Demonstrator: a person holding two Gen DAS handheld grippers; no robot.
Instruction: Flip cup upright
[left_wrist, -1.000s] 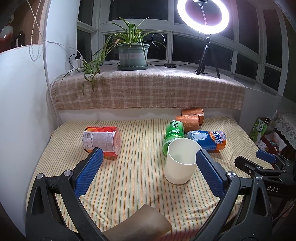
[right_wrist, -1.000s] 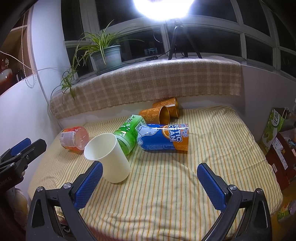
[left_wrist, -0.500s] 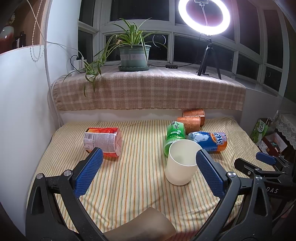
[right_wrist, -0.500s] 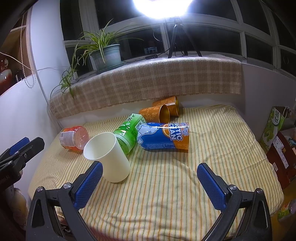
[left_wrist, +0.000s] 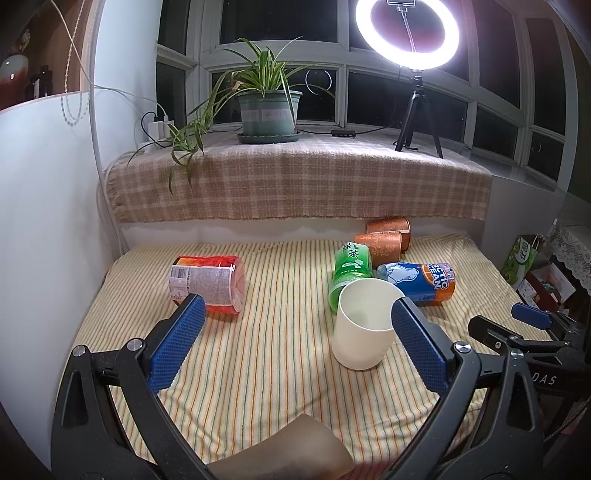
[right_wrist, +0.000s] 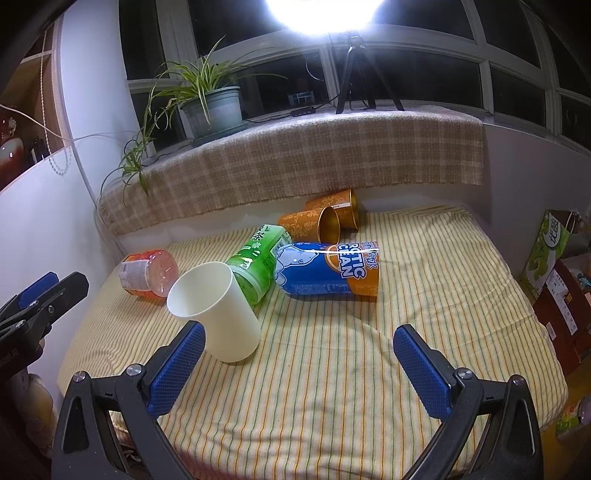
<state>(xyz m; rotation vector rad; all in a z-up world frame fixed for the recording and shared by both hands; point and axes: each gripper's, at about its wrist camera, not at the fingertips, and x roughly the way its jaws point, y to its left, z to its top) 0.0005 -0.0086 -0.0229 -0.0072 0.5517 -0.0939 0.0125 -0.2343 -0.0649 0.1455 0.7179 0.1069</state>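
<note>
A white cup (left_wrist: 364, 325) stands upright, mouth up, on the striped cloth; it also shows in the right wrist view (right_wrist: 218, 312). My left gripper (left_wrist: 295, 345) is open and empty, held back from the cup, whose right side sits just behind the right fingertip (left_wrist: 413, 332). My right gripper (right_wrist: 299, 365) is open and empty, with the cup just beyond its left fingertip (right_wrist: 184, 354). Each gripper also shows at the edge of the other's view, the right one (left_wrist: 524, 325) and the left one (right_wrist: 40, 291).
Lying on their sides behind the cup: a green cup (left_wrist: 351, 269), a blue and orange cup (left_wrist: 421, 282), two copper cups (left_wrist: 384, 240) and a red cup (left_wrist: 207, 284) at the left. A white wall borders the left. Boxes (right_wrist: 557, 277) stand past the right edge.
Both grippers have drifted slightly; the view has shifted a little. The white cup stands where it was.
</note>
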